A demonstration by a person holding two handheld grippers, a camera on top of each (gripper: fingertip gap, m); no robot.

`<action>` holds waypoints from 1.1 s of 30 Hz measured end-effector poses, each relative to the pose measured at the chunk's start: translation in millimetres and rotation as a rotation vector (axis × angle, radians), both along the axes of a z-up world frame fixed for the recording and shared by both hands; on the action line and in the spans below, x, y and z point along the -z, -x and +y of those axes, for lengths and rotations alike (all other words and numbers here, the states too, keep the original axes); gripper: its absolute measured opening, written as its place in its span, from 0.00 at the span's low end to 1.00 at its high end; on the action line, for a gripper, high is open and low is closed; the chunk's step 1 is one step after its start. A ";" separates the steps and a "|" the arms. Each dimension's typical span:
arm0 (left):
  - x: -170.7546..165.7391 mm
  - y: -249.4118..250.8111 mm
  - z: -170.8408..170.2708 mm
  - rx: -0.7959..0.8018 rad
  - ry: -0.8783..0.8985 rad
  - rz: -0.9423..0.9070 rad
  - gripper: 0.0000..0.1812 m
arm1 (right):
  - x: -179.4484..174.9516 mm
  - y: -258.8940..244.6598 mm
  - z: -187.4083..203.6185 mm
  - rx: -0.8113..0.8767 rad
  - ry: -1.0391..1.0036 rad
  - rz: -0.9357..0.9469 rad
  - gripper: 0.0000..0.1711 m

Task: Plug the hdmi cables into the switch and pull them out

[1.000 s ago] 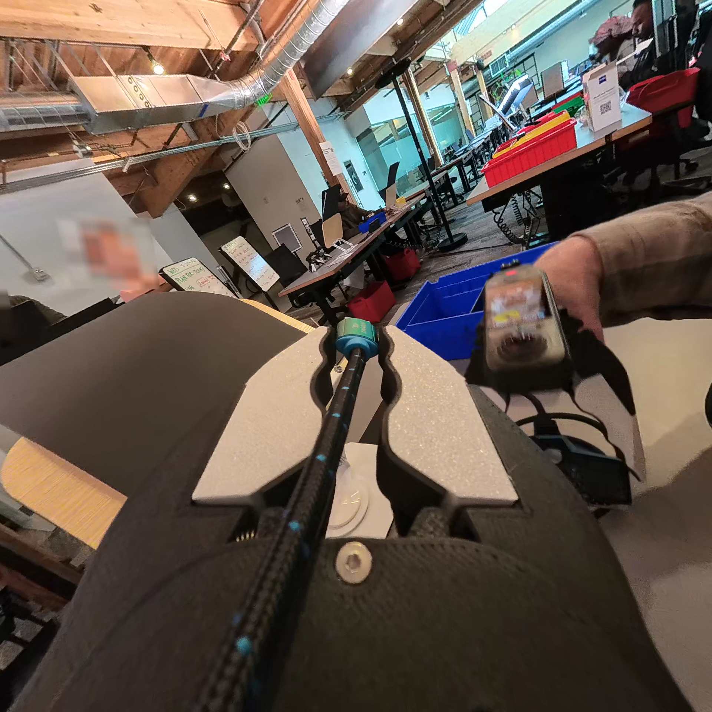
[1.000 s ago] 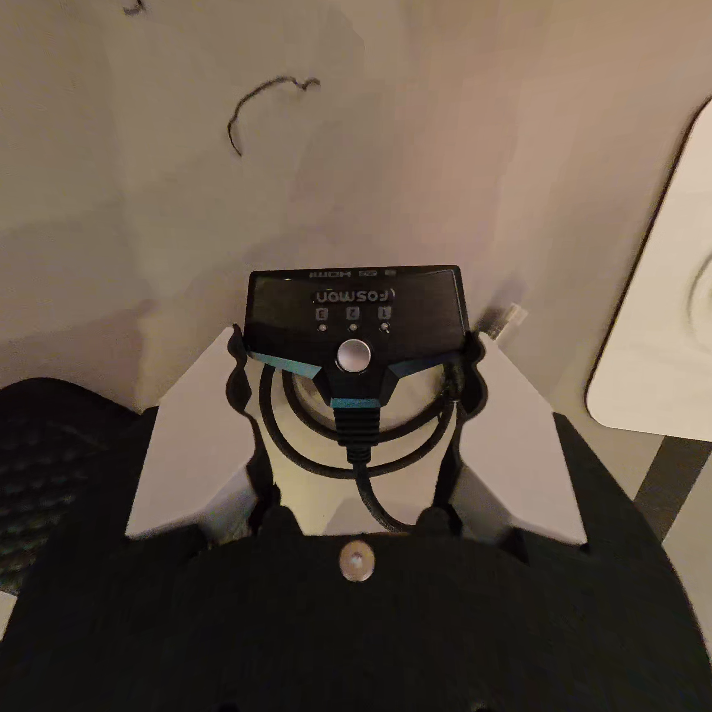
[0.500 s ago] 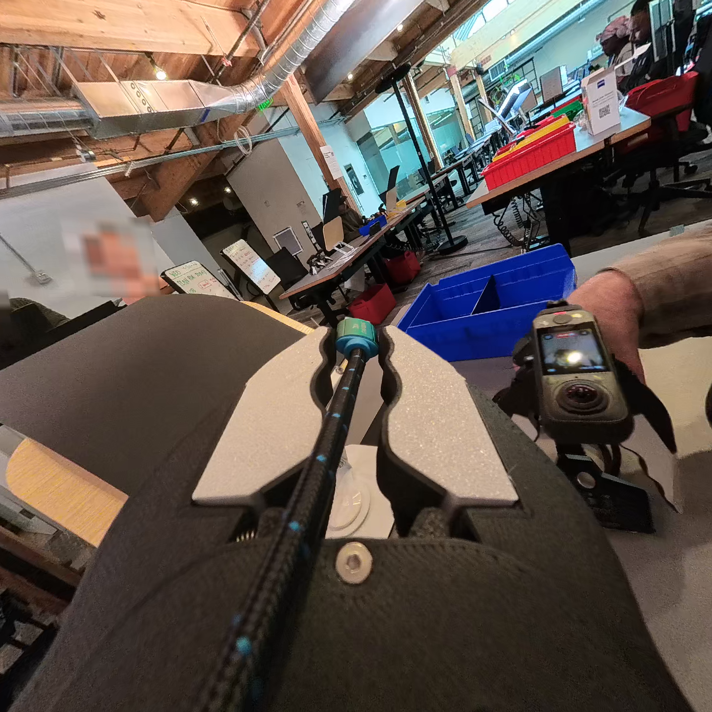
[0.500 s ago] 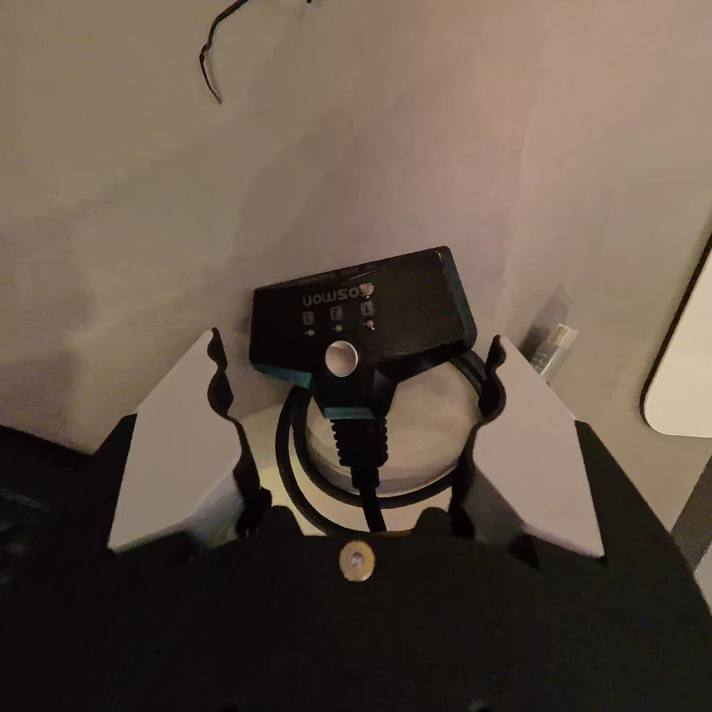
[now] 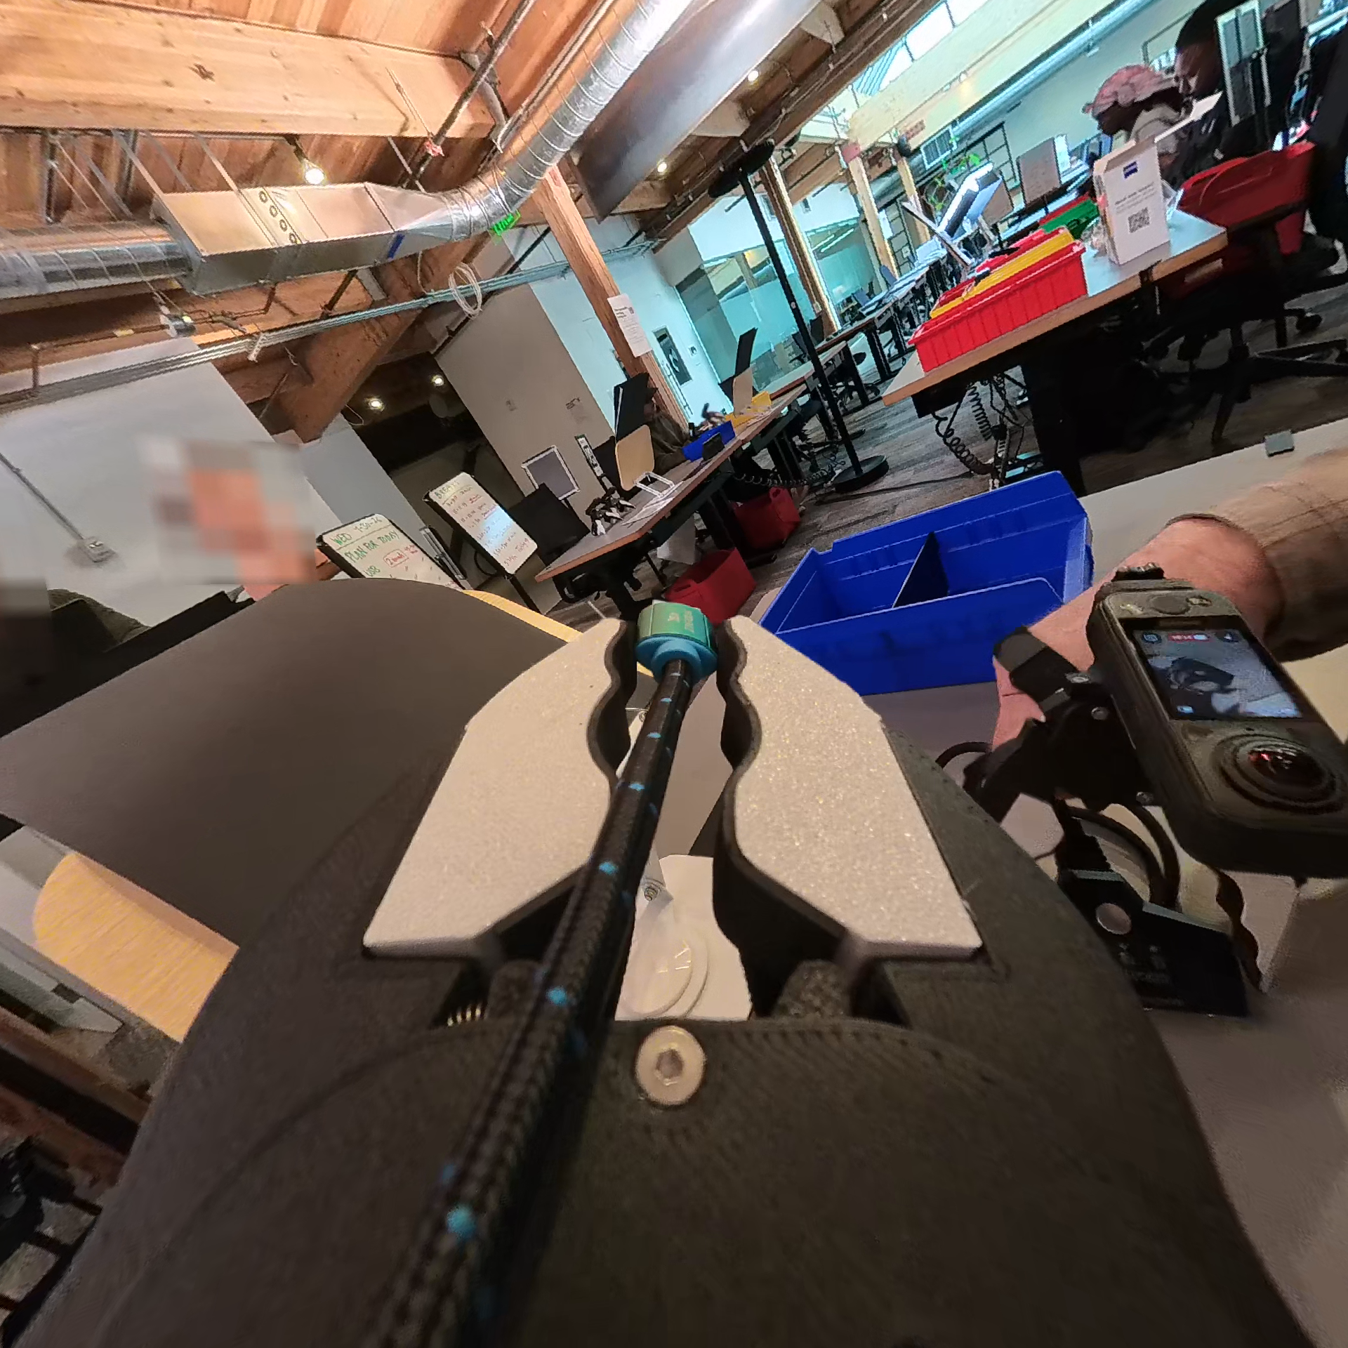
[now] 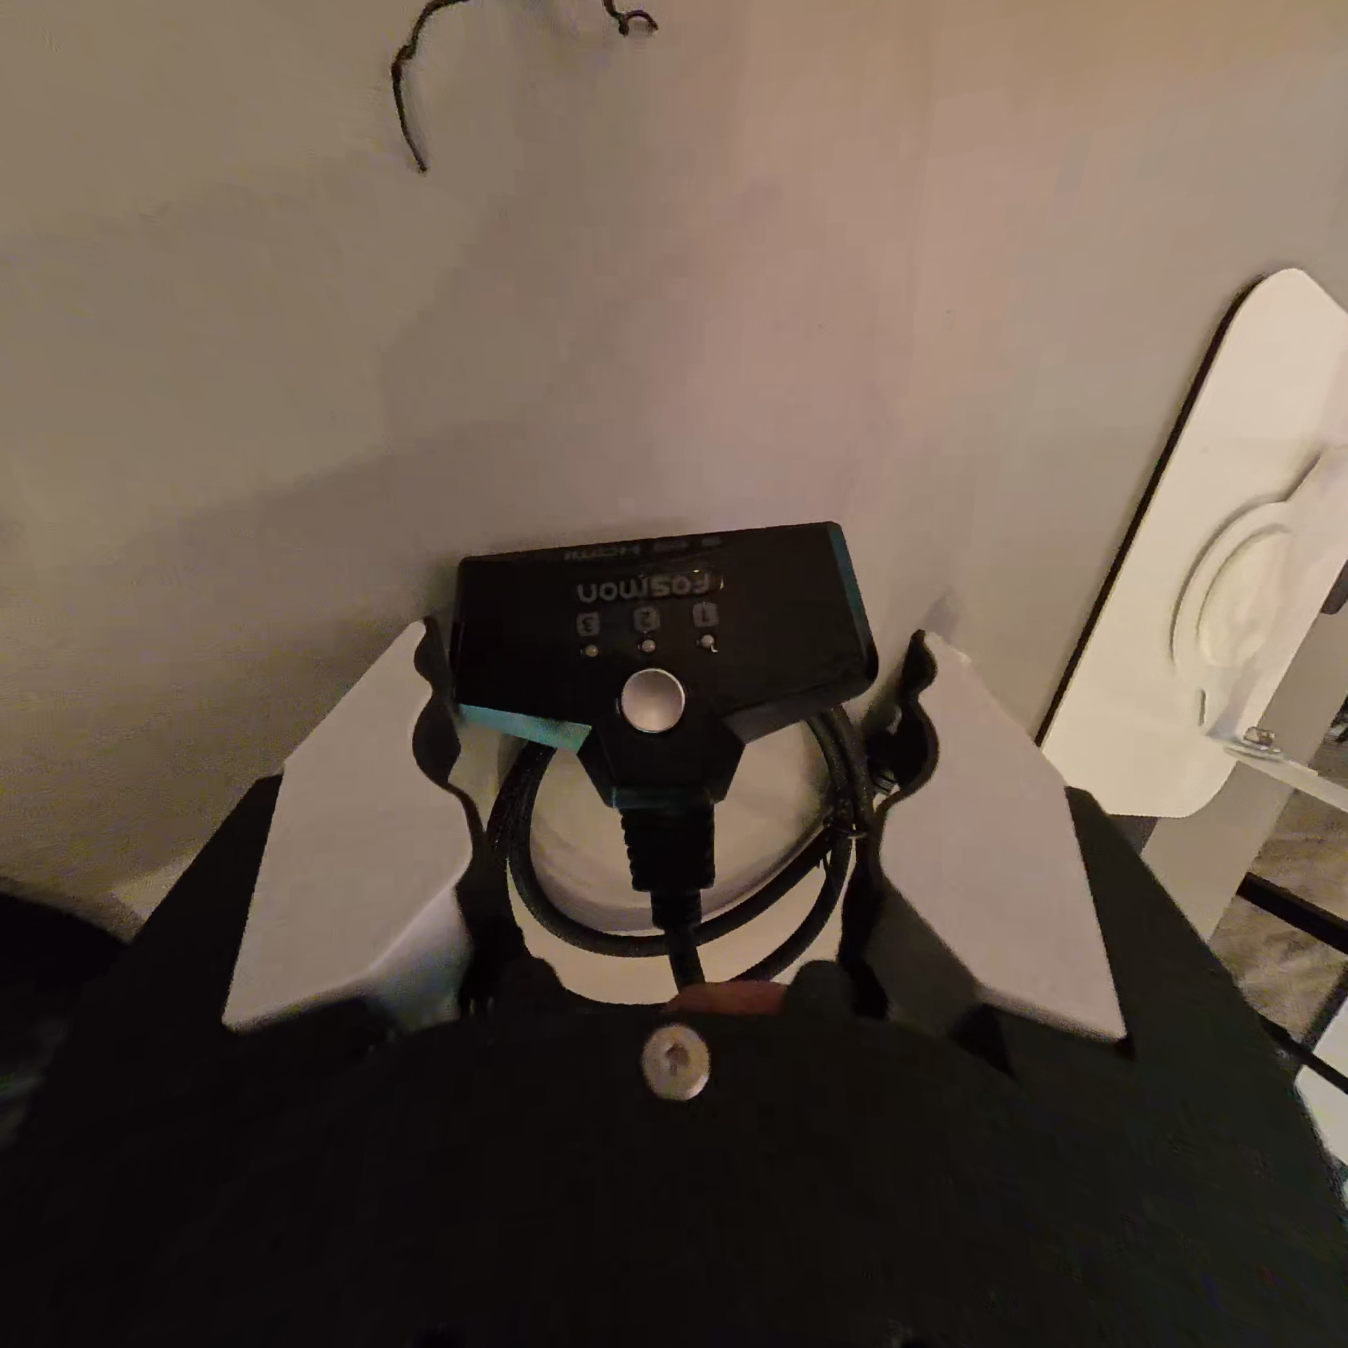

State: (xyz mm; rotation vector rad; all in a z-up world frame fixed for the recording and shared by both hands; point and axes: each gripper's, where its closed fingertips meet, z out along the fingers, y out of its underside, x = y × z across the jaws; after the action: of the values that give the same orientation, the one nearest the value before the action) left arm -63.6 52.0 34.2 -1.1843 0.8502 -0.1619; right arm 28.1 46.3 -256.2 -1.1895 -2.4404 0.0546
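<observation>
My left gripper (image 5: 675, 645) is shut on the teal collar of an HDMI plug (image 5: 675, 629). Both pads press on it, and its black braided cable (image 5: 620, 839) with blue flecks runs back between the fingers. It is held up in the air, pointing across the room. In the right wrist view my right gripper (image 6: 671, 667) is wide open around the black HDMI switch (image 6: 656, 620), which lies on the pale table (image 6: 656, 292). The left pad (image 6: 430, 678) is at the switch's side; the right pad (image 6: 915, 678) stands clear of it. The switch's own cable (image 6: 671, 839) loops between the fingers.
A blue bin (image 5: 926, 605) stands on the table ahead. A hand (image 5: 1203, 554) holds the right gripper's camera (image 5: 1203, 729) at right. A white plate with a round disc (image 6: 1240, 510) lies right of the switch. A dark thread (image 6: 408, 95) lies farther off. Across from one pair of fingers to the other is roughly 30 cm.
The right jaws spread wider around the switch, then narrowed slightly; the switch turned a little between them. The right gripper's camera moved right in the left view. The left grasp is unchanged.
</observation>
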 end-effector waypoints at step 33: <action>4.5 1.3 2.1 0.007 0.013 0.010 0.12 | -28.6 -42.7 -11.4 0.392 0.713 -0.002 0.57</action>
State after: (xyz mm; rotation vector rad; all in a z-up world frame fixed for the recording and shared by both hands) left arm -65.0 54.0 29.7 -1.1952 0.8630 -0.1671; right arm 70.8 34.9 -227.5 -1.9328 -2.1897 0.8587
